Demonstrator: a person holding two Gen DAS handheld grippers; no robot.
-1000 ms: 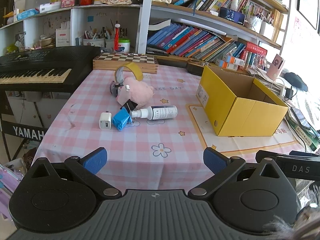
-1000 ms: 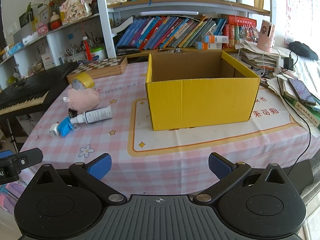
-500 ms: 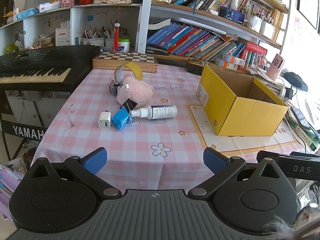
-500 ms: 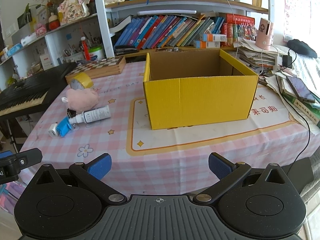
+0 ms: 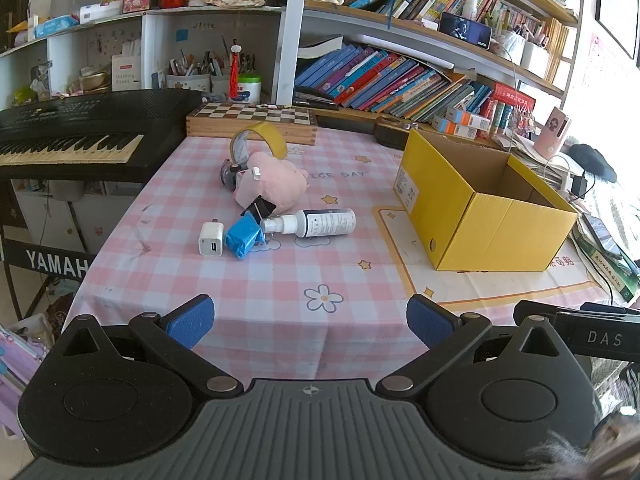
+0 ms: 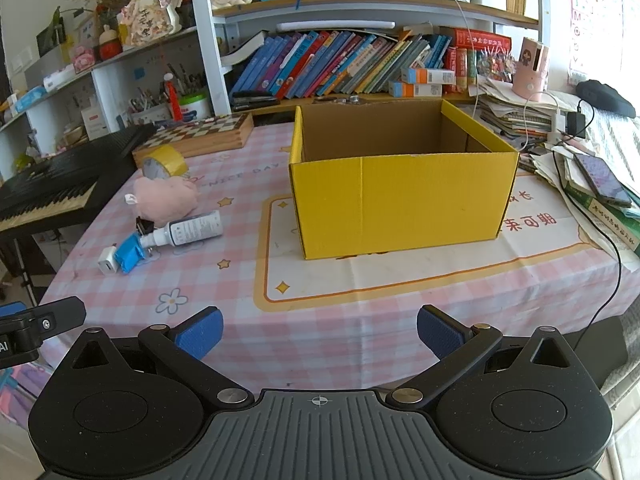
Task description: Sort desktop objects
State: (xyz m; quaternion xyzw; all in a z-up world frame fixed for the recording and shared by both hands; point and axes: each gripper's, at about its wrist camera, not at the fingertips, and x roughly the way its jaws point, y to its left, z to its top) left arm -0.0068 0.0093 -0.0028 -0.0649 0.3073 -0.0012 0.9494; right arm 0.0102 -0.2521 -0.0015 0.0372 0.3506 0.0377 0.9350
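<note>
A cluster of small objects lies on the pink checked tablecloth: a white charger cube (image 5: pixel 211 239), a blue wrapped packet (image 5: pixel 243 236), a black binder clip (image 5: pixel 259 209), a white spray bottle (image 5: pixel 316 222), a pink plush toy (image 5: pixel 272 187) and a yellow tape roll (image 5: pixel 258 140). An open yellow cardboard box (image 5: pixel 480 216) stands to their right; it looks empty in the right wrist view (image 6: pixel 400 196). My left gripper (image 5: pixel 310 320) is open and empty at the table's near edge. My right gripper (image 6: pixel 318 330) is open and empty in front of the box.
A wooden chessboard box (image 5: pixel 252 120) sits at the table's back. A black keyboard (image 5: pixel 72 136) stands to the left. Bookshelves run behind. Stacked books, a phone (image 6: pixel 602 180) and cables lie right of the box.
Both grippers have crept slightly forward toward the table. Nothing on the table has moved, and both grippers stay open.
</note>
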